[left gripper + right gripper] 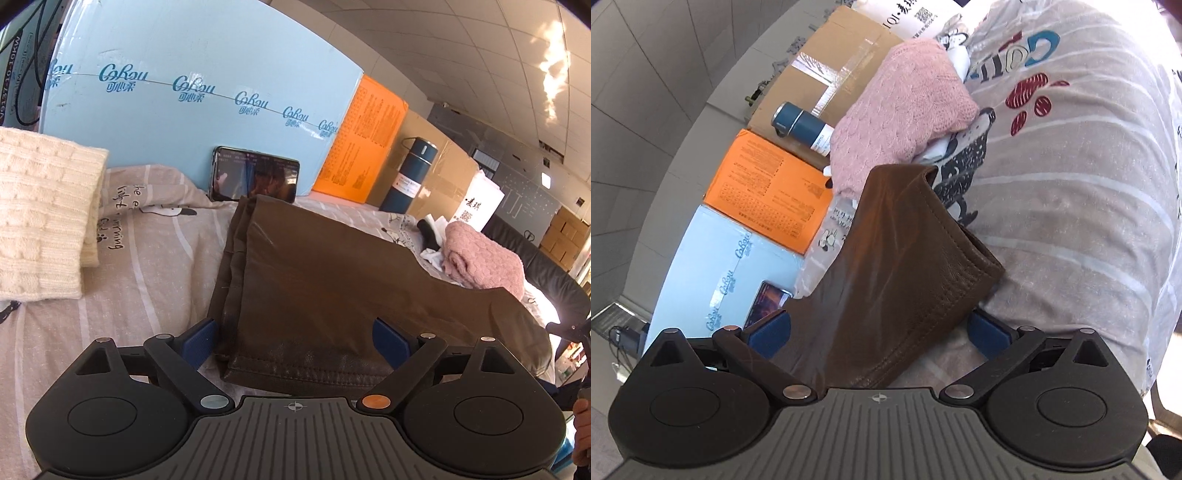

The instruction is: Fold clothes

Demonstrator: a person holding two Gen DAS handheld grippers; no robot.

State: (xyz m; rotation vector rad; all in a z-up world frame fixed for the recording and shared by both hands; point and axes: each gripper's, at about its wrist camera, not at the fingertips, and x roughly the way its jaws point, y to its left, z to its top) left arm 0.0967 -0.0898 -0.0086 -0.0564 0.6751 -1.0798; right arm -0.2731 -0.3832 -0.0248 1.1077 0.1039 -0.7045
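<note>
A brown leather garment (325,280) lies folded in layers on the printed grey bedsheet (147,266). My left gripper (295,341) is open, its blue pads (199,341) on either side of the garment's near stitched hem. In the right wrist view the same brown garment (897,266) runs up from between the pads. My right gripper (879,332) is open with the hem lying between its blue fingers (990,332), not pinched.
A cream knit sweater (40,214) lies folded at left. A pink knit sweater (480,258) sits at right, also in the right wrist view (905,114). A phone (255,175) leans on a light blue box (192,92). An orange box (365,140), blue flask (410,173) and cardboard box stand behind.
</note>
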